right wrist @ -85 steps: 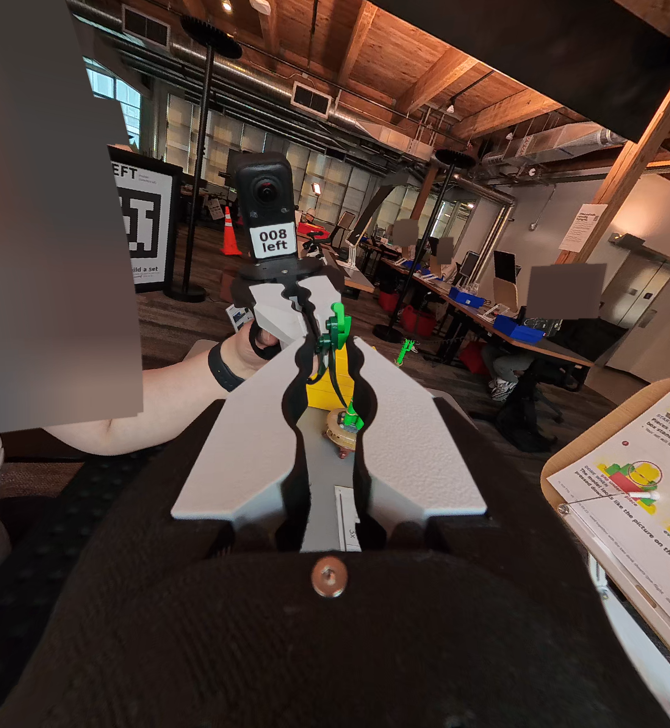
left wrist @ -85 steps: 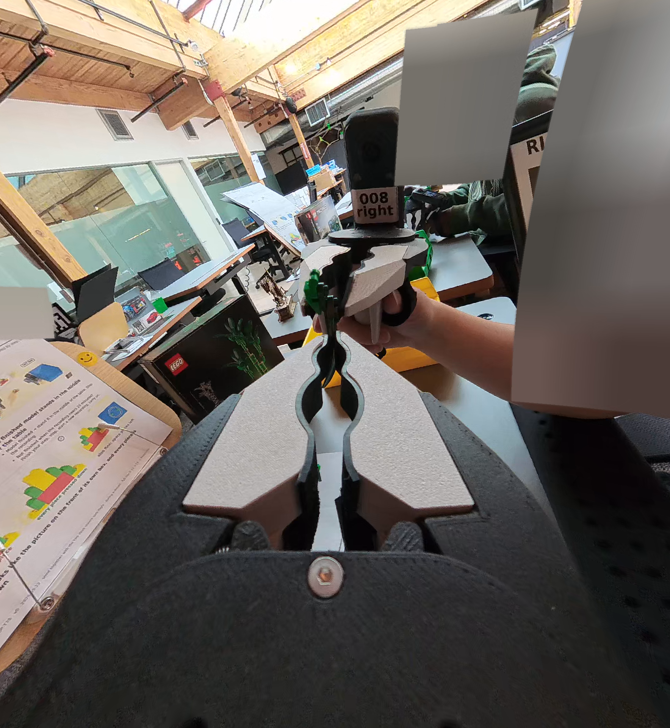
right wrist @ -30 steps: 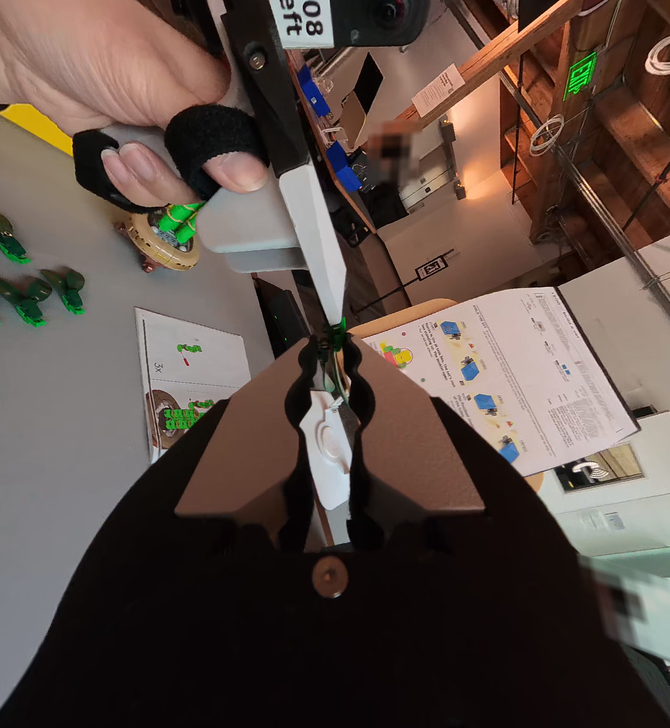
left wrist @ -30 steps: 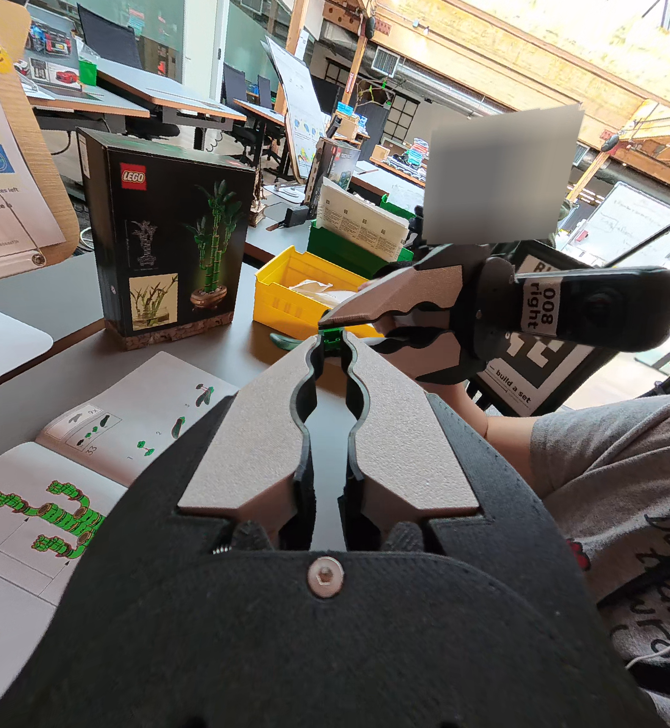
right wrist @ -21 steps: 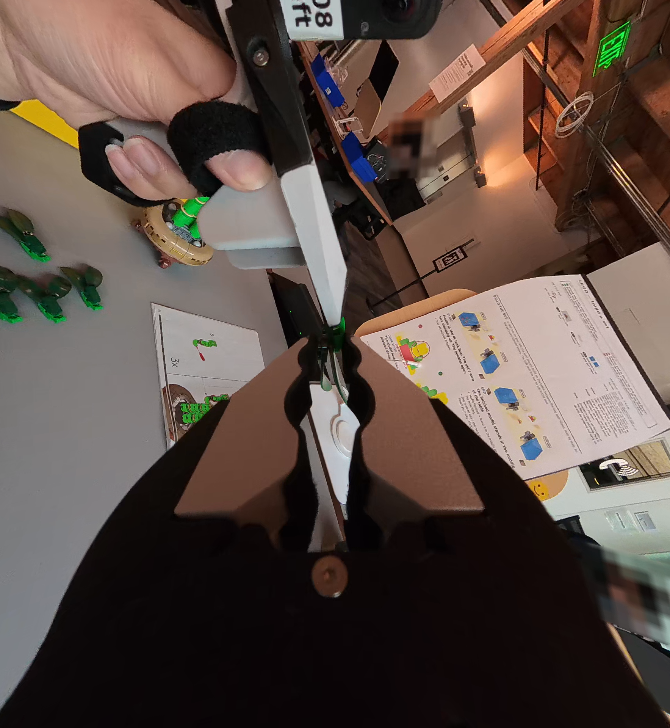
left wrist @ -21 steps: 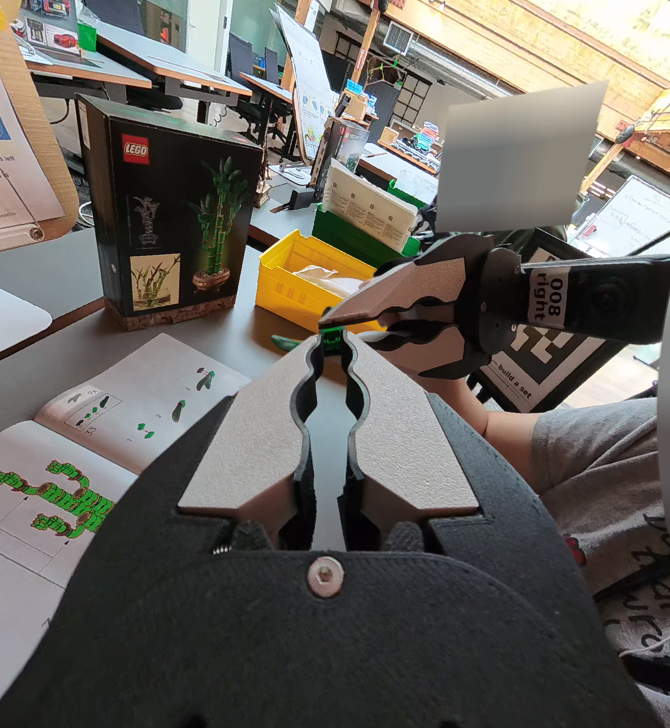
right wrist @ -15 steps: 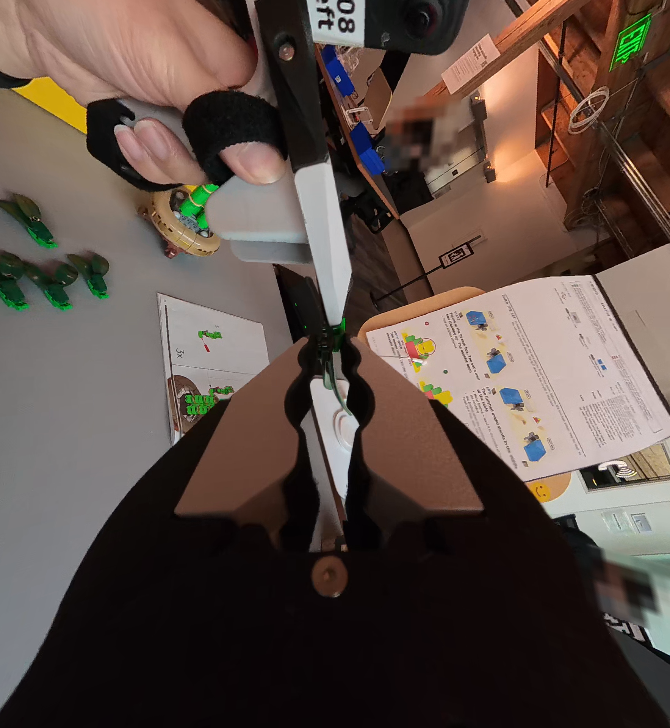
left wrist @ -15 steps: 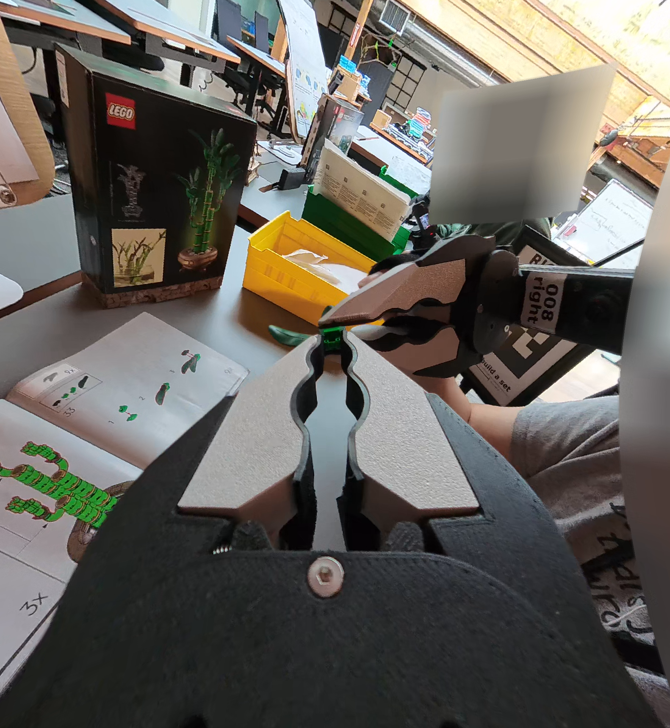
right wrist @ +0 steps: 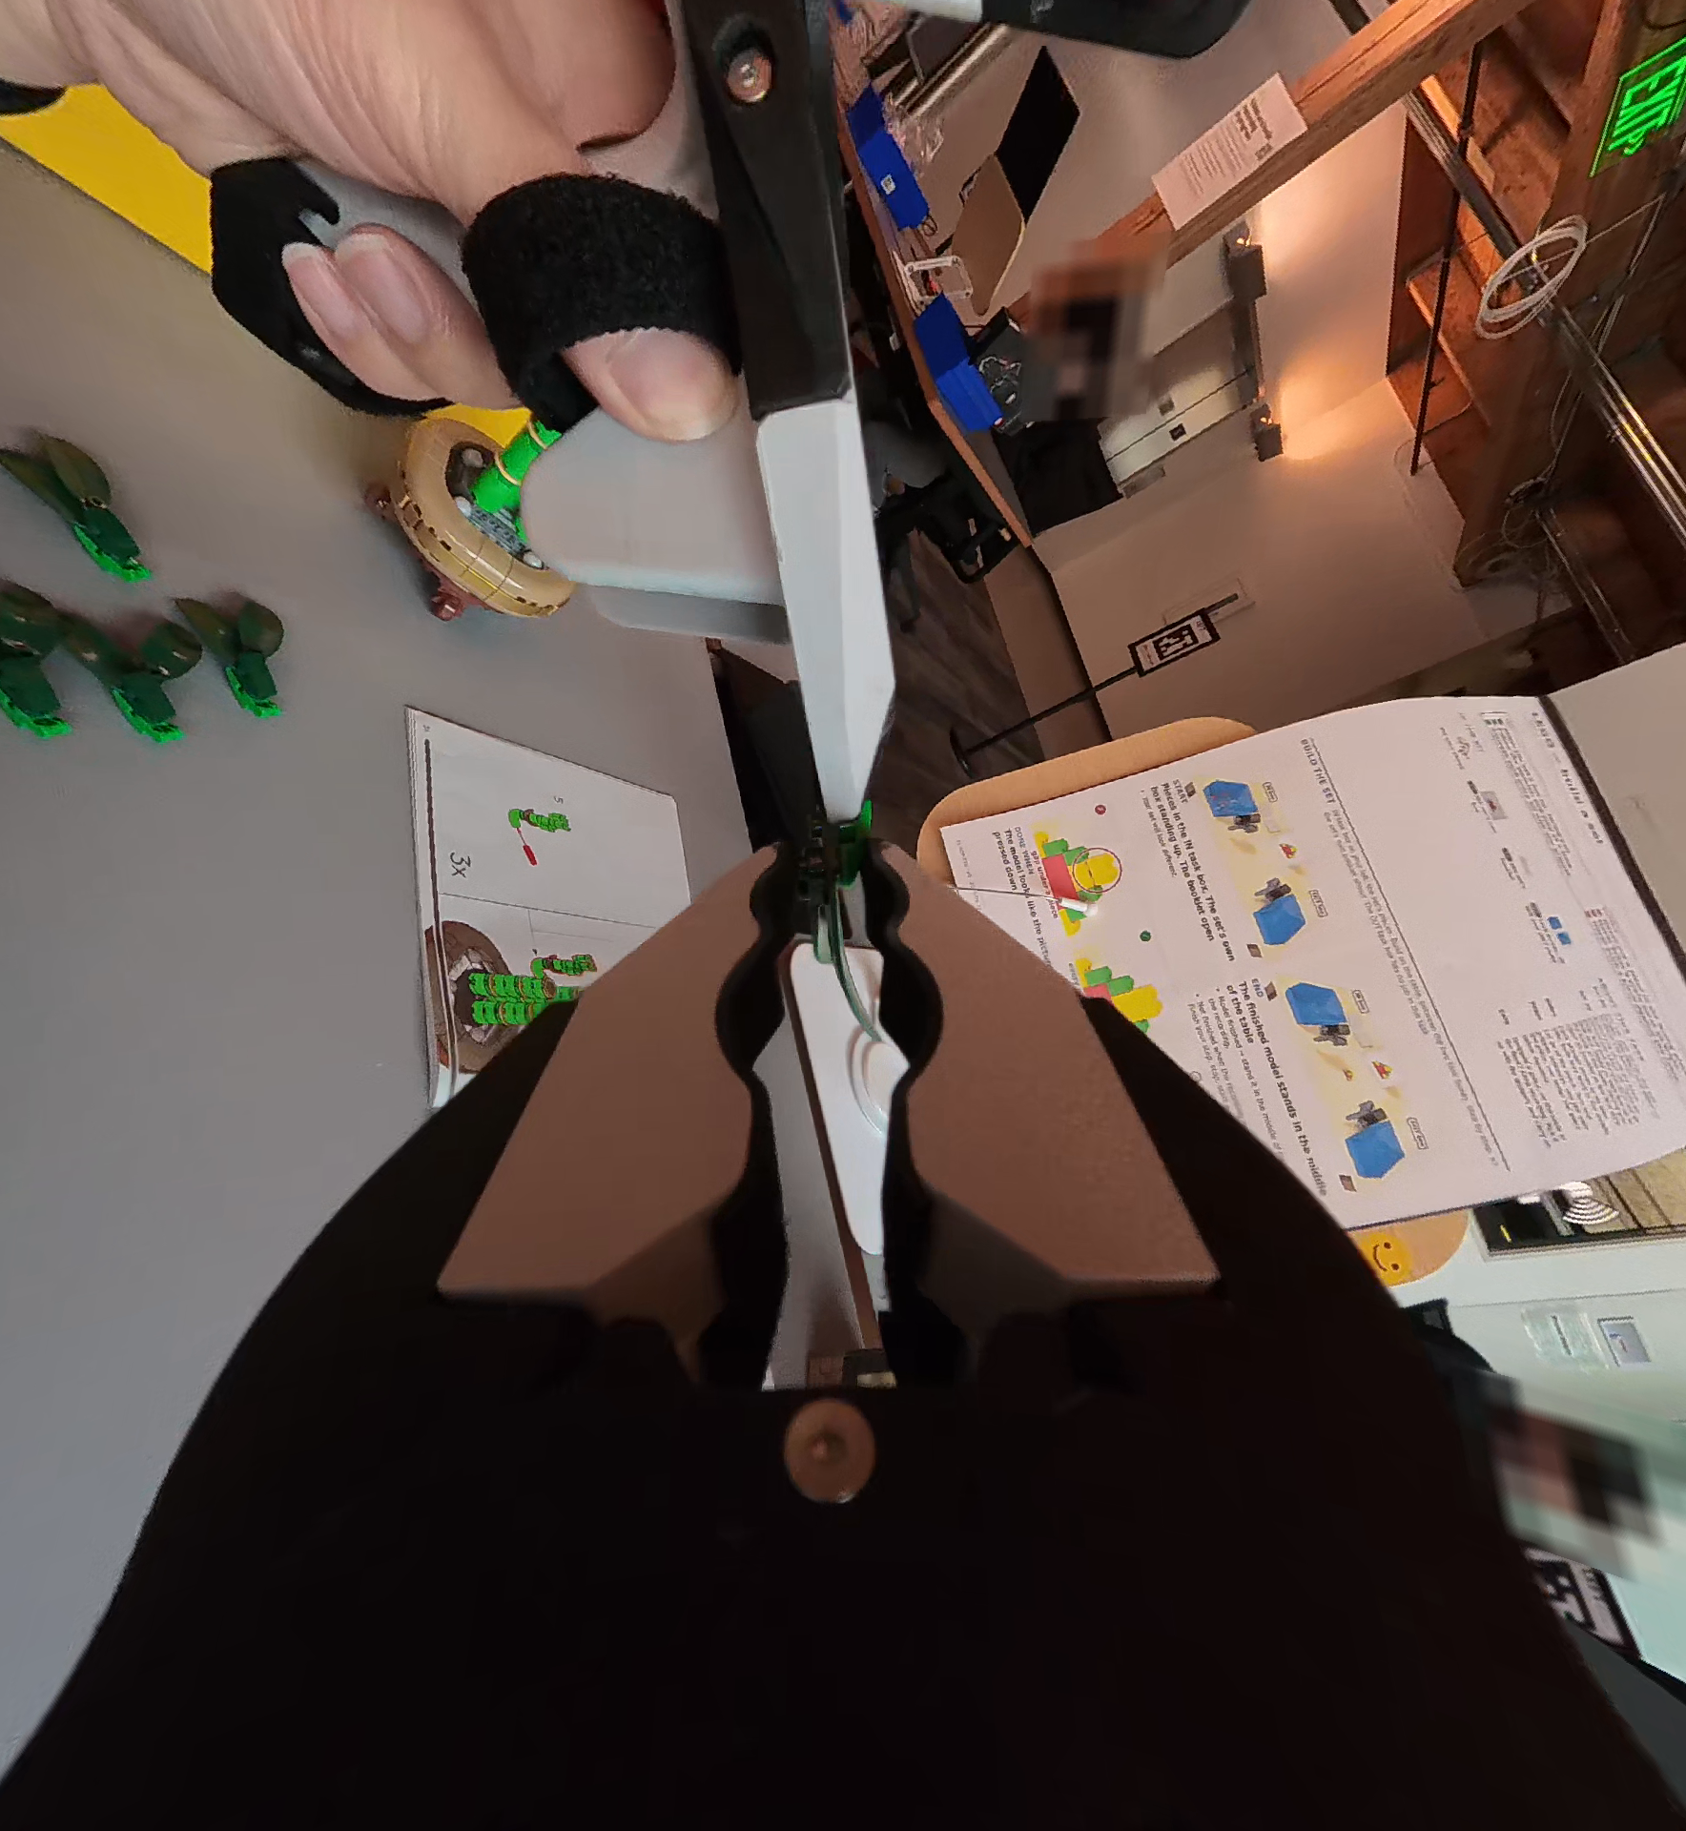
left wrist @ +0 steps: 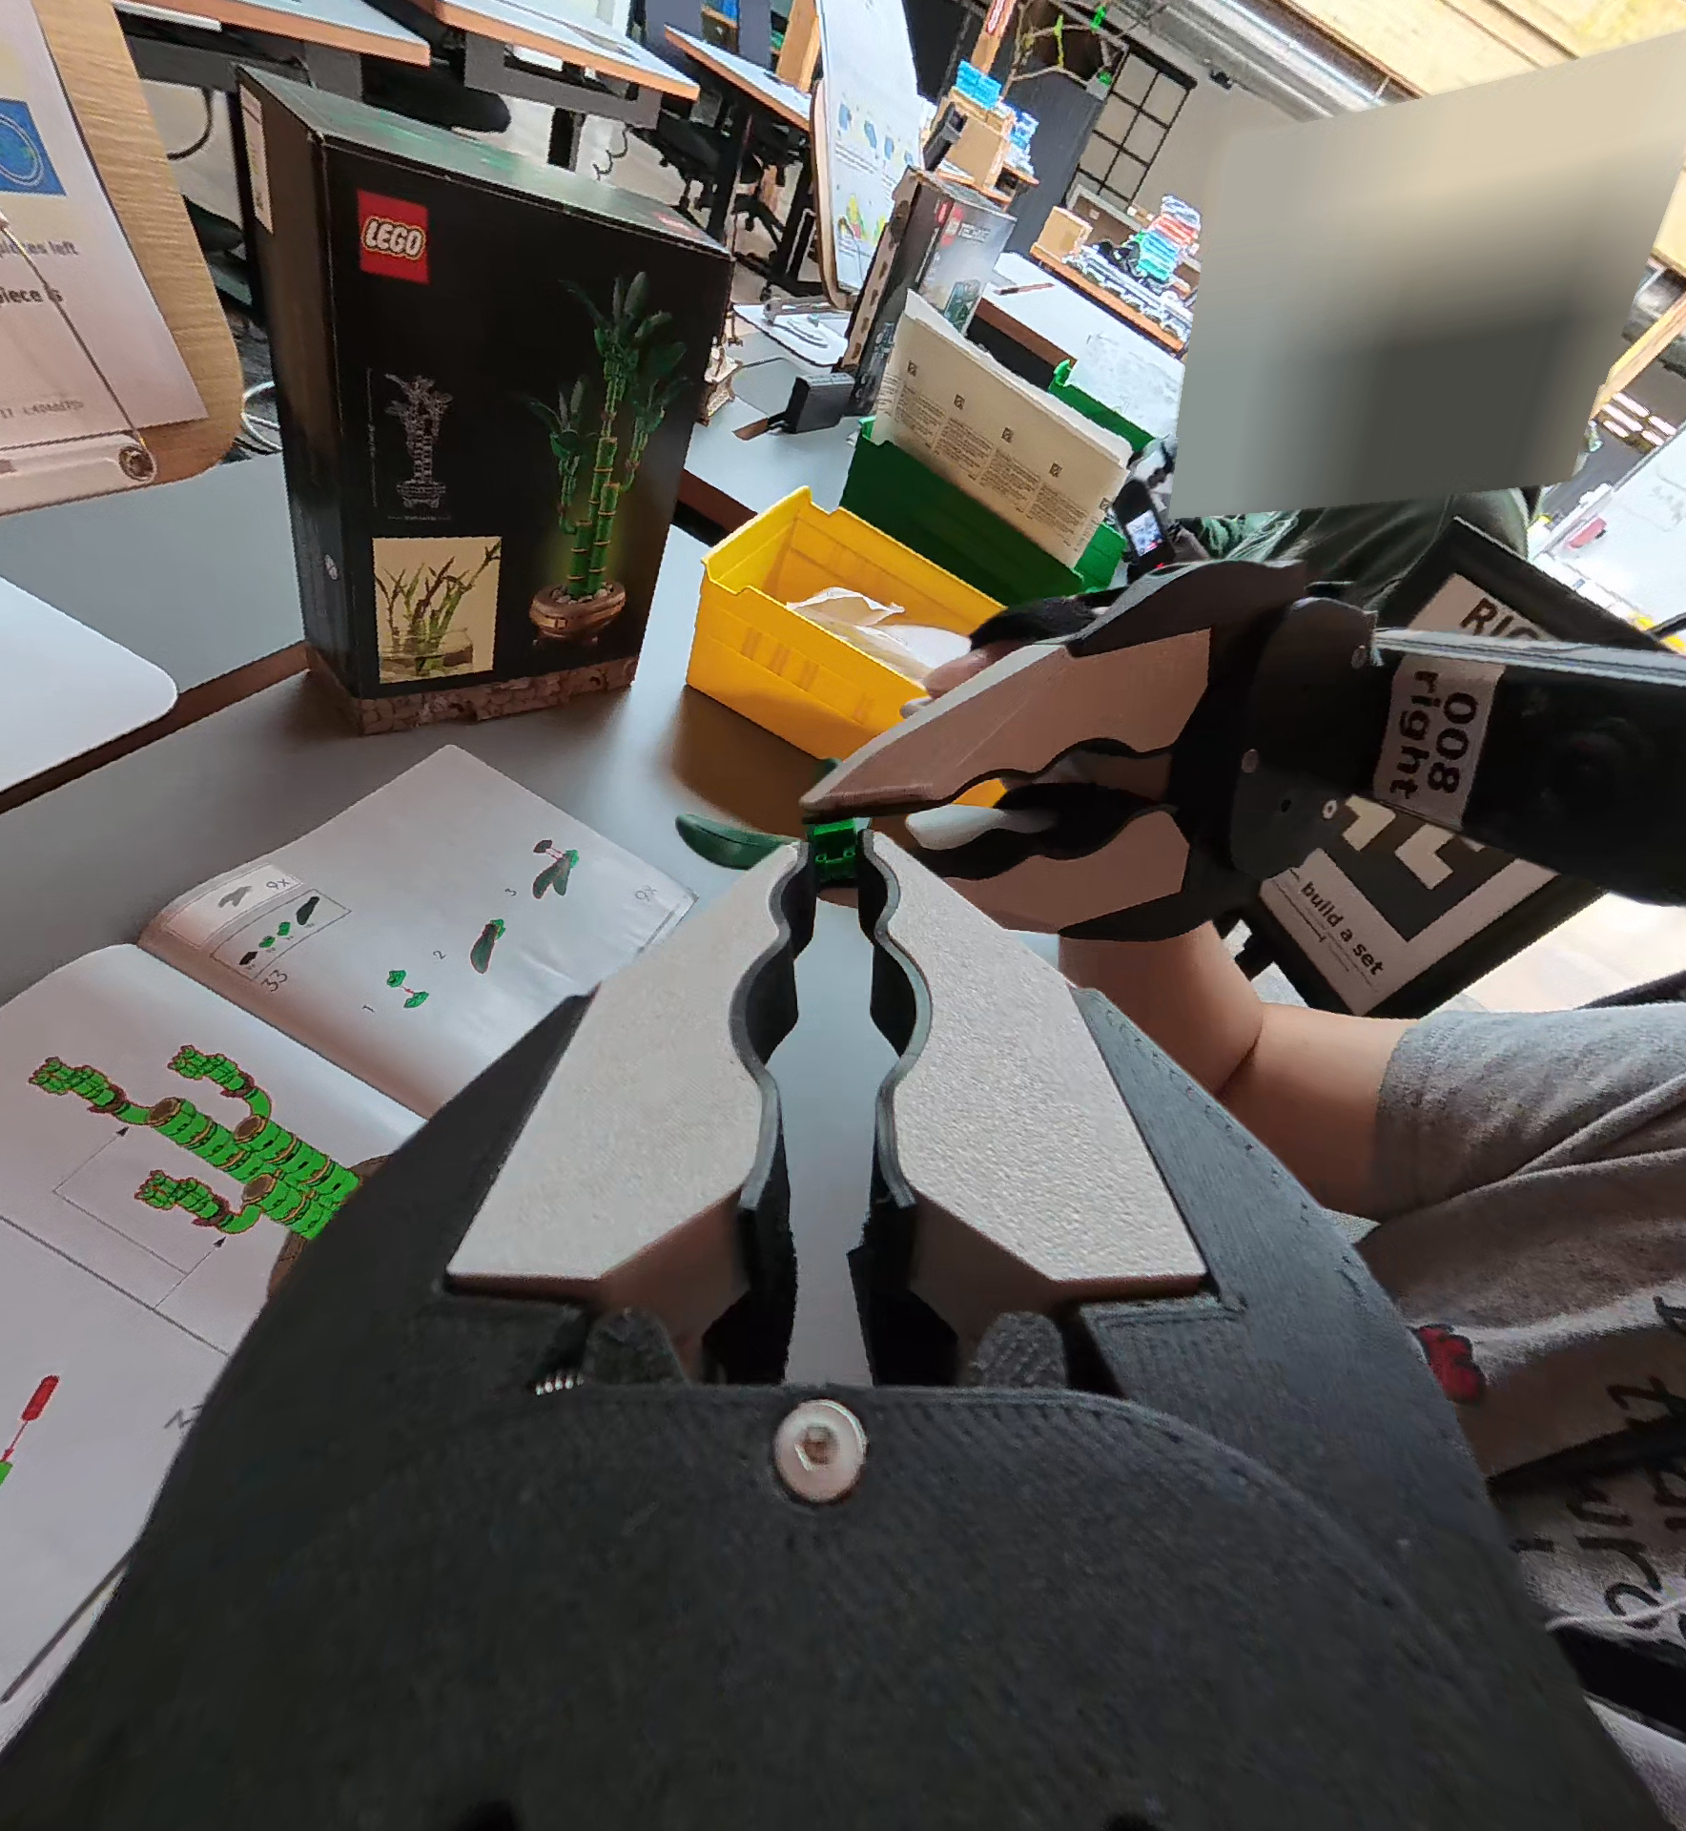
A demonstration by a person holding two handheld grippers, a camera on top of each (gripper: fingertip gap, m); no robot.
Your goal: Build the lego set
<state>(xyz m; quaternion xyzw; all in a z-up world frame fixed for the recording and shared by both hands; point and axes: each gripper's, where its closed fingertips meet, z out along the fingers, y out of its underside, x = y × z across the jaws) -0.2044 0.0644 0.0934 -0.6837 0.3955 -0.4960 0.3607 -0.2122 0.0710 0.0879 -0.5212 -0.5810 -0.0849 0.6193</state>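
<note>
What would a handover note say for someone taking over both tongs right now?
Left tongs: shut on the bright green piece.
Right tongs: shut on a dark leaf piece, tips meeting the left's.
On the table: finished leaf clusters, tan round base with a green stalk, open booklet, yellow bin, set box.
Done: several clusters.
Left: join this pair; the base looks far from built.

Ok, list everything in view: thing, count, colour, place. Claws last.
Set box: 1, black, standing at the table's back.
Yellow bin: 1, right of the box.
Green bin: 1, behind the yellow one, holding paper sheets.
Instruction booklet: 1, white, open on the table.
Leaf assemblies: several, green, loose on the table.
Round pot base: 1, tan, on the table.
Green piece: 1, pinched between both claws.
Left claw: shut.
Right claw: shut.
</note>
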